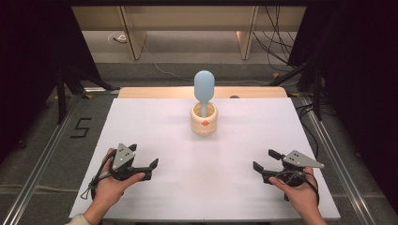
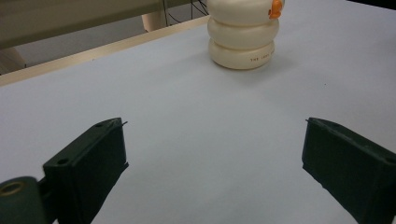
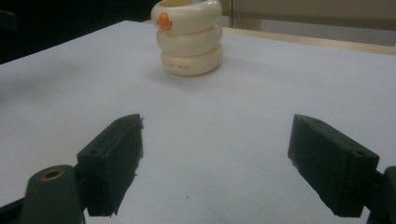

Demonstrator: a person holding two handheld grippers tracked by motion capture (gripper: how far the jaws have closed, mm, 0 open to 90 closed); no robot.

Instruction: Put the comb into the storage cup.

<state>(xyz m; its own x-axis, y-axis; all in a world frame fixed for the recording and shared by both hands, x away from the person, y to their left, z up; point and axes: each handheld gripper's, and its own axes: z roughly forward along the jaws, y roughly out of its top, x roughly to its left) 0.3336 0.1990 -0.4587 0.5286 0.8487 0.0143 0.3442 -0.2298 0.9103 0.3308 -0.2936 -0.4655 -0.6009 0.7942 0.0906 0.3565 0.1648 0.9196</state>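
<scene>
Stood upright near the far middle of the white table: a cream, ribbed, three-ringed cup with a small orange mark, and in it, handle down, a pale blue, paddle-shaped brush or spatula of plastic or silicone (too small to tell which). Rested low at the near edge, well apart from the cup and from each other: the left gripper and the right gripper, both with jaws spread wide and nothing between them. Judged light and fairly stiff, the blue paddle, probably smooth and a little slippery. Best taken by the broad head above the rim, across its flat faces. Judged heavier and possibly breakable, the cup; likely to tip if the paddle were dragged sideways rather than lifted straight up.
</scene>
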